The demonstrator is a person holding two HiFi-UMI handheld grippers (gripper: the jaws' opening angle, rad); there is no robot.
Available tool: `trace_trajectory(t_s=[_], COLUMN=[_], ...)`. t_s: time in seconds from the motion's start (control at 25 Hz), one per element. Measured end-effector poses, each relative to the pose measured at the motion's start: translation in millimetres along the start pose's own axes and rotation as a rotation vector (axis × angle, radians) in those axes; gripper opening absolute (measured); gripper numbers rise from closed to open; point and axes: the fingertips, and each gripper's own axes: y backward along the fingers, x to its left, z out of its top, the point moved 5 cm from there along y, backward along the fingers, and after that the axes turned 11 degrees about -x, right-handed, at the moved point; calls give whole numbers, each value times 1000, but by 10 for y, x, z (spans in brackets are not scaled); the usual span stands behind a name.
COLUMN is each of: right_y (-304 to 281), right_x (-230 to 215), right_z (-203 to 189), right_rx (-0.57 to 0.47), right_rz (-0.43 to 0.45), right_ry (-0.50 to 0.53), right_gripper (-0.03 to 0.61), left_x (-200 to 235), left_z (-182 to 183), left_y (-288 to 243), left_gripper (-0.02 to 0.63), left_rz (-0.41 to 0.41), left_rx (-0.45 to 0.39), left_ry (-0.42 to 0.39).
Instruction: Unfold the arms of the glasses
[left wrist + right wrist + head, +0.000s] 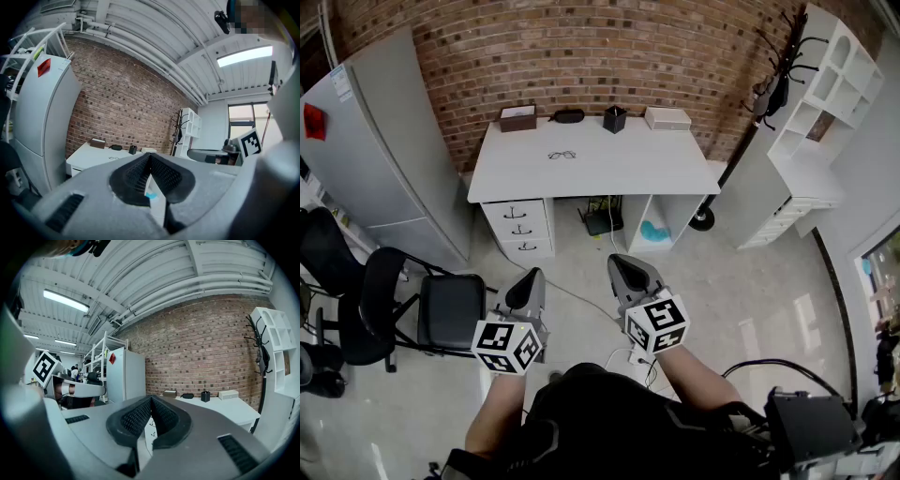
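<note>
I hold both grippers level over the floor, well apart from the worktop (pixel 628 161). Left gripper (pixel 528 281): jaws pressed together, empty. Right gripper (pixel 623 267): the same. The glasses (pixel 562 155) lie on the worktop, left of centre. 4 items sit behind them along the brick wall: brown box (pixel 517 118), dark case (pixel 568 115), black cup (pixel 615 119), white box (pixel 667 117).
</note>
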Motion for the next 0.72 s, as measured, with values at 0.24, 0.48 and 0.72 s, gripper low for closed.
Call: trace_trajectory(t_s=[0.24, 0.48, 0.72], right_y=[-49, -41, -64], right_x=[7, -39, -27], right_z=[-14, 5, -16], right_rx=[-1, -27, -23], right_rz=[-1, -34, -33], right_ry=[0, -26, -37], right_gripper=[8, 8, 8], left_x=[61, 47, 78], left_z=[14, 11, 10], left_y=[-41, -62, -69], left_gripper=[7, 8, 8], left_rz=[0, -10, -9], left_rx=[-11, -12, -11], left_ry=[0, 4, 5])
